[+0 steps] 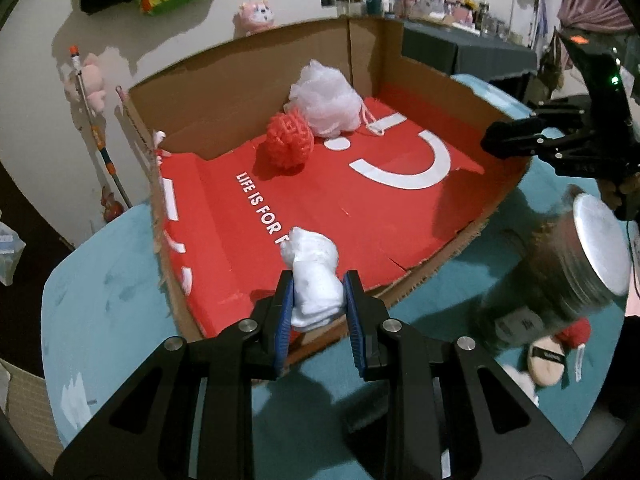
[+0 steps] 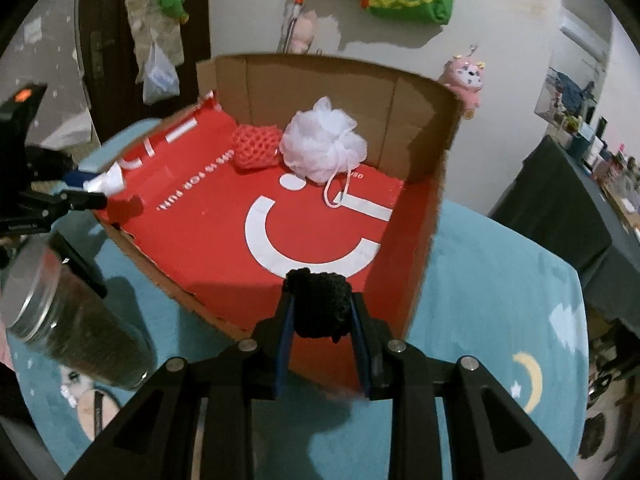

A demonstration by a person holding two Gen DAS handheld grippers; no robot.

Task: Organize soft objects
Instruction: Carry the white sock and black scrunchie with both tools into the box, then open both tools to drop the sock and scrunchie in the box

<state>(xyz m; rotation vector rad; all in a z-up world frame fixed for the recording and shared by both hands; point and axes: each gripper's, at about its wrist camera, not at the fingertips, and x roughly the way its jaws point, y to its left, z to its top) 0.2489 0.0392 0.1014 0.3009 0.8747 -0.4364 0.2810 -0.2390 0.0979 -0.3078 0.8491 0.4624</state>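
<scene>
A teal cloth-covered table (image 1: pixel 104 296) is carrying an open cardboard box (image 1: pixel 240 92); a metal-lidded jar (image 1: pixel 576 264) is standing beside it; a round powder puff (image 1: pixel 546 362) is lying nearby.

The box (image 1: pixel 240 80) is brown cardboard with rough torn edges and a smooth red floor. The white puff (image 1: pixel 326 100) is thin frilly mesh; the red ball (image 1: pixel 289 140) is knobbly net. The jar (image 1: pixel 576 260) has a shiny metal lid. The table cover (image 1: pixel 100 280) is soft blue cloth.

Left gripper (image 1: pixel 318 304) clamped a white cloth bundle (image 1: pixel 314 276) at lower centre, over the red-lined cardboard box (image 1: pixel 240 80).
</scene>
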